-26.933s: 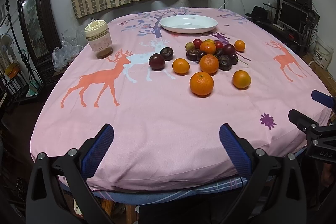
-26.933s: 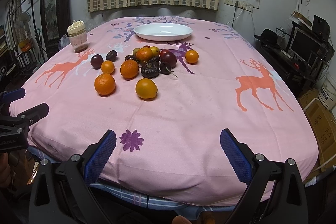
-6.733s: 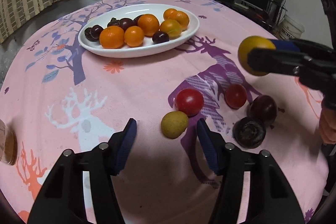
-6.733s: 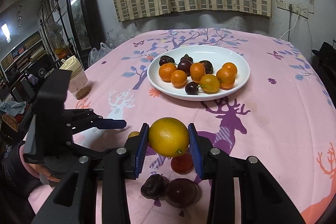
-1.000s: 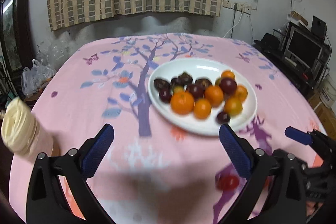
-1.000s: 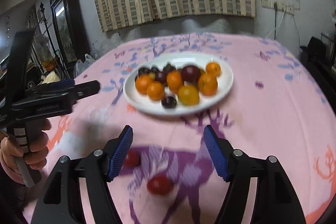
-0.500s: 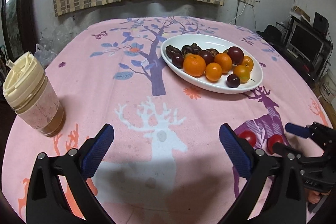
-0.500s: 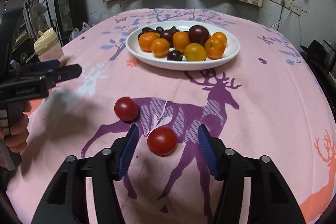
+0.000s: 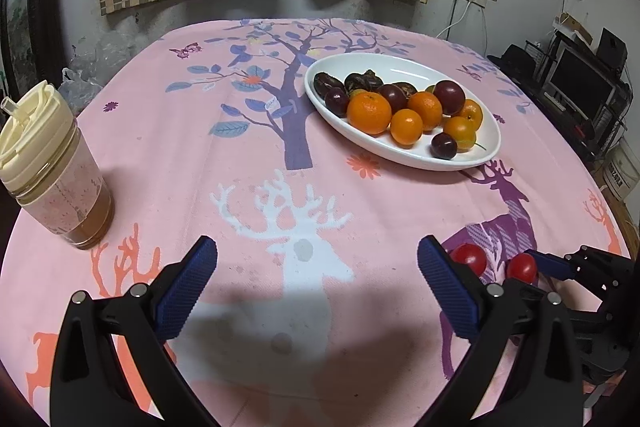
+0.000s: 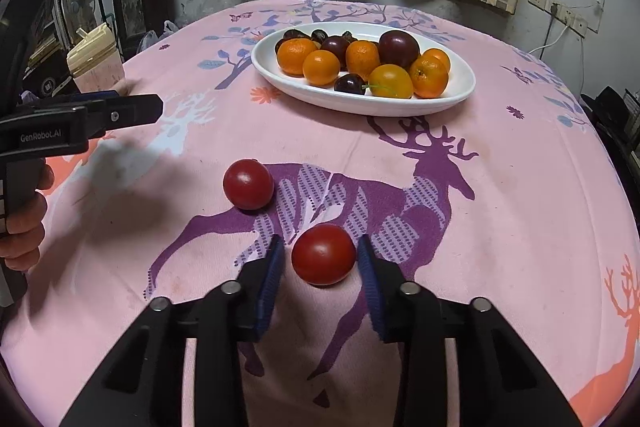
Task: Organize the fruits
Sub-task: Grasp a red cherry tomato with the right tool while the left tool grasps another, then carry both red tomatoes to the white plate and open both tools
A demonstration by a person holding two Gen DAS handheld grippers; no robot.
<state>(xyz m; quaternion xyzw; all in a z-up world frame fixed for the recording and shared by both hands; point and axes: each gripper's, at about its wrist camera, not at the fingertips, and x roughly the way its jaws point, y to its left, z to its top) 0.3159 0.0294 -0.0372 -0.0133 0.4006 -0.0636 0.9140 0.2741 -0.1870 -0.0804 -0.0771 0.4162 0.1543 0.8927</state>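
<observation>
Right gripper [image 10: 320, 259] jaws parted astride near tomato [image 10: 323, 254]; likely soft, slick, so pinch its middle gently; left gripper [image 9: 316, 283] jaws wide, empty

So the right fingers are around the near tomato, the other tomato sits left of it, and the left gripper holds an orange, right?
Not quite: the left gripper is open and holds nothing, as the left wrist view shows. The right fingers do flank the near tomato, with the other tomato to its left.
</observation>
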